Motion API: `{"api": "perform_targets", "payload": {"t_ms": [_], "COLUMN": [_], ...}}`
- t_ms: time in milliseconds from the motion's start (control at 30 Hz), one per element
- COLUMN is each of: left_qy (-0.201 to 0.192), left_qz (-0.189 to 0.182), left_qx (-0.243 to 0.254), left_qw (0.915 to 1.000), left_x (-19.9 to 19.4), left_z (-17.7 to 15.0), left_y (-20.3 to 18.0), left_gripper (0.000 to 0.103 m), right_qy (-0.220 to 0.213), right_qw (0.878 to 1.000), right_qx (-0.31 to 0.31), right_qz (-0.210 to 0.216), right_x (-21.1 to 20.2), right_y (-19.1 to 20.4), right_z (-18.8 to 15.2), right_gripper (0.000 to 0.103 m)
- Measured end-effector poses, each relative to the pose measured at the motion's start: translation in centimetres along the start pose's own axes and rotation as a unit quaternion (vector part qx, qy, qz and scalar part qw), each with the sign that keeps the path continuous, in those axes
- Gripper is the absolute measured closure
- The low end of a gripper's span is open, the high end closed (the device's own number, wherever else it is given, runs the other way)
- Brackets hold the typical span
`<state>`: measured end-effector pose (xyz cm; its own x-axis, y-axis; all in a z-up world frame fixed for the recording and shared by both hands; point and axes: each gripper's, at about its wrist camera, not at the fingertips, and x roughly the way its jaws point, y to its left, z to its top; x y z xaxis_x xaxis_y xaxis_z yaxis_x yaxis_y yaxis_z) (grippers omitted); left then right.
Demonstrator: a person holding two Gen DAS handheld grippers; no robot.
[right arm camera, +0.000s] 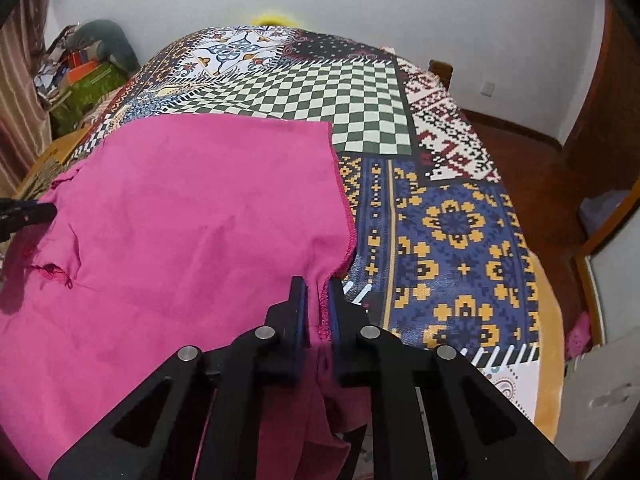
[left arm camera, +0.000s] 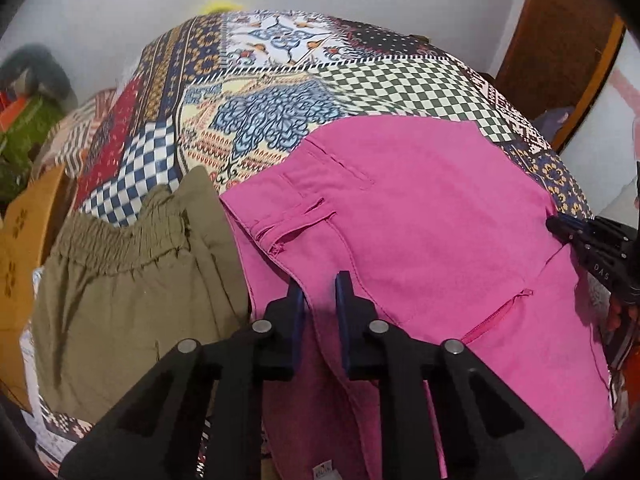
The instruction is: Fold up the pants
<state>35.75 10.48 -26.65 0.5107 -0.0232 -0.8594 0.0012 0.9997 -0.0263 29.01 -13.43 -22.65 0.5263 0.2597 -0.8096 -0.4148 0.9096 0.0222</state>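
Pink cotton pants (left arm camera: 420, 220) lie spread flat on a bed with a patchwork cover of many colours (left arm camera: 280, 80), and they fill most of the near side. The waistband, belt loops and a pocket slit show on the left part, and a zip shows lower down.

The left gripper (left arm camera: 320, 292), black with blue pads, points down at the waist edge of the pink pants. Its two fingers are close together, with a fold of pink cloth between them. The cloth looks pinched, though a small gap shows near the tips.

The right gripper (right arm camera: 318, 296) is the same kind. Its fingers are almost touching and they squeeze the stitched edge of the pink pants, right where the cloth ends and the blue and yellow patch of the bed cover (right arm camera: 460, 240) begins. Pink cloth hangs down under it.

Each gripper can be seen at the edge of the other's view, so they hold opposite sides of the pants.

Olive green pants with a stretchy gathered waist (left arm camera: 132, 280) lie just beside the pink ones, on the left, and their edges touch. A brown wooden door (left arm camera: 560, 40) stands past the bed.
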Motion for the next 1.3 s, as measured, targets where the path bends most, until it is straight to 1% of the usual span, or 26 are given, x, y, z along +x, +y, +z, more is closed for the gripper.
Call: {"api": "perform_targets", "payload": {"t_ms": [167, 267, 400, 533, 667, 700, 767, 833, 933, 1000, 1167, 1300], "left_qy": [-0.018, -0.012, -0.004, -0.002, -0.012, -0.018, -0.028, -0.041, -0.054, -0.056, -0.049, -0.035], "left_qz": [-0.009, -0.01, -0.012, -0.012, -0.01, -0.011, -0.013, -0.01, -0.002, -0.004, -0.011, -0.017], "left_qx": [0.005, -0.002, -0.008, -0.005, 0.002, -0.001, -0.006, -0.009, -0.014, -0.02, -0.036, -0.041], "left_qw": [0.9998, 0.9999, 0.9999, 0.9999, 0.9999, 0.9998, 0.9995, 0.9991, 0.9985, 0.9983, 0.9981, 0.9984], "left_x": [-0.6, 0.1, 1.0, 0.0, -1.9, -2.6, -3.4, -4.4, -5.2, -5.3, -4.2, -2.3], "left_z": [0.9, 1.4, 1.2, 1.0, 1.1, 1.3, 1.6, 2.2, 3.0, 3.6, 4.8, 5.5], "left_y": [-0.1, 0.0, 0.3, 0.4, 0.7, 1.0, 1.4, 1.9, 2.5, 3.1, 4.4, 5.0], "left_gripper": [0.09, 0.09, 0.089, 0.087, 0.086, 0.084, 0.08, 0.071, 0.06, 0.057, 0.056, 0.056], "right_qy": [-0.002, 0.005, 0.01, 0.019, 0.013, 0.01, 0.005, -0.007, -0.026, -0.034, -0.046, -0.045], "right_qw": [1.0, 1.0, 1.0, 1.0, 1.0, 1.0, 1.0, 1.0, 0.999, 0.999, 0.999, 0.998], "right_qx": [-0.003, 0.002, 0.001, -0.009, -0.01, -0.006, 0.004, 0.009, 0.009, 0.009, 0.016, 0.02], "right_qz": [-0.016, -0.014, -0.017, -0.016, -0.016, -0.013, -0.001, 0.011, 0.017, 0.019, 0.023, 0.027], "right_x": [-0.5, -0.4, -0.4, -0.6, -1.7, -2.0, -2.7, -3.5, -4.5, -4.6, -3.9, -2.7], "right_y": [-0.5, -0.9, -0.8, -0.4, -0.5, -0.6, -0.8, -0.9, -0.8, -0.7, -0.8, -0.9], "right_z": [-0.4, -0.6, -0.6, -0.4, 0.2, 0.5, 1.1, 1.9, 3.1, 3.9, 6.1, 7.4], "right_gripper": [0.097, 0.097, 0.097, 0.095, 0.09, 0.089, 0.08, 0.072, 0.071, 0.071, 0.071, 0.071]}}
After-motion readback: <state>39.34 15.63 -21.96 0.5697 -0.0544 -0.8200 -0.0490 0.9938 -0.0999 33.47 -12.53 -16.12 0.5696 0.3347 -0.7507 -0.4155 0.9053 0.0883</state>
